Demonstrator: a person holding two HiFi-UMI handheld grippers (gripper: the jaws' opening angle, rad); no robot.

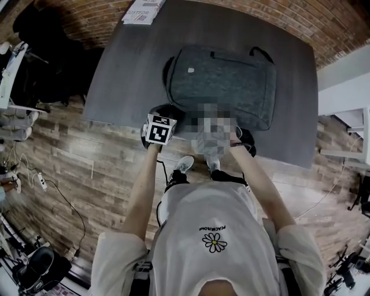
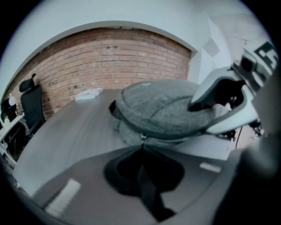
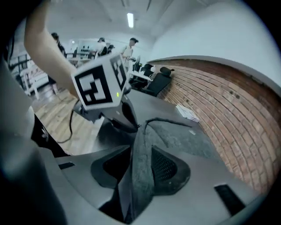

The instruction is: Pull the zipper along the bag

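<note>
Two claws work at the near edge of a grey backpack, which lies flat on a dark tabletop set against a brick wall. Off to the left is wooden floor. A white booklet sits at the tabletop's far edge, toward the left, well apart from the bag.

The left claw, marker cube up, is at the backpack's near left corner. Its jaws are closed tight on the dark zipper pull. This strap runs from between them up to the small metal slider on the zipper line curving round the bag's side.

Further right, the right claw is at the near right part of the same edge. Its jaws stand apart, and a raised fold of grey fabric from the backpack's edge stands upright between them. A dark gap shows on the fold's left side, so the pads do not pinch it.
</note>
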